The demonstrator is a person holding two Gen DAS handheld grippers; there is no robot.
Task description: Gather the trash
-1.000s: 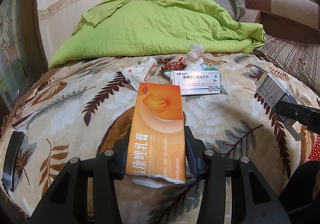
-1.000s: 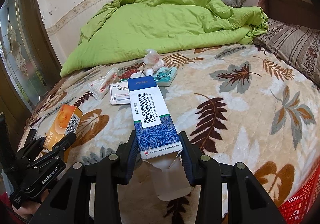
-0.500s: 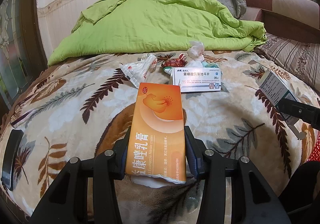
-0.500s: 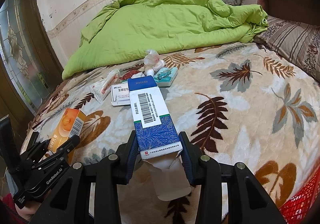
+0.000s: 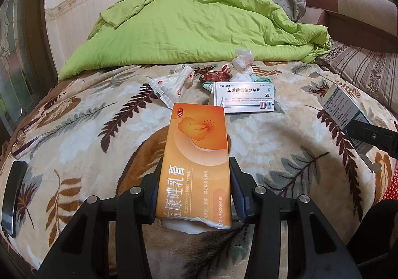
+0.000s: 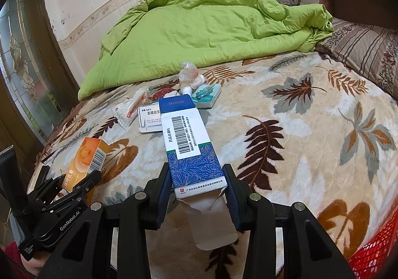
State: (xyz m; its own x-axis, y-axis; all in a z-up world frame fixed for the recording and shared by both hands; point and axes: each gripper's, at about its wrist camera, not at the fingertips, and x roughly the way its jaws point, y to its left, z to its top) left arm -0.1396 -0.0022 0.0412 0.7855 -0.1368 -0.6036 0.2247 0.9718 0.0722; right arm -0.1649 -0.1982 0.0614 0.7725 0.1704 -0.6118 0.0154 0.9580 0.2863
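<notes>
While your left tongs (image 5: 195, 188) clamp the orange box (image 5: 196, 159) by its sides, your right tongs (image 6: 199, 189) pinch the blue box (image 6: 190, 147), its torn flap hanging toward you. Both boxes are held above the leaf blanket (image 6: 311, 129). Ahead of both tips lie a white box (image 5: 245, 101), plastic wrappers (image 5: 174, 83) and a teal packet (image 6: 207, 94). Right of your right tongs shows a red basket (image 6: 373, 251).

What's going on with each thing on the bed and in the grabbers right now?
Left gripper: shut on orange box.
Orange box: held, near end torn open.
Right gripper: shut on blue box.
Blue box: held, near flap hanging open.
White pill box: lying flat on the blanket.
Clear wrapper: crumpled, empty-looking.
Green quilt: bunched up.
Red basket: only an edge shows.
</notes>
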